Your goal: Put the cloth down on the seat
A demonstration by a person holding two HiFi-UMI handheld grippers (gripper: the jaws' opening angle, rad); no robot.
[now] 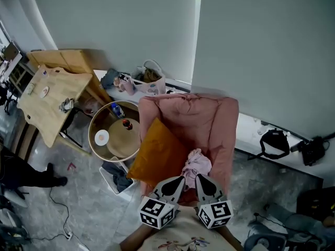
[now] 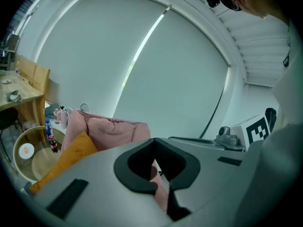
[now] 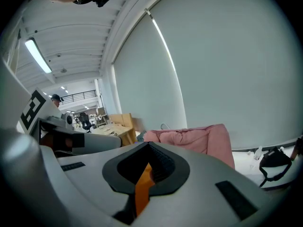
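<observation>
Your left tool point(image 1: 180, 179) is closed tight on the pink cloth point(image 1: 197, 162). The cloth is bunched at the front of the armchair seat point(image 1: 212, 140), beside the orange cushion point(image 1: 157, 156). Your right tool point(image 1: 200, 177) is narrow, with its tips at the cloth.

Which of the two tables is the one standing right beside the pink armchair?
The round table, close beside the pink armchair. The rectangular wooden table stands farther off to the left, beyond the round one.
</observation>
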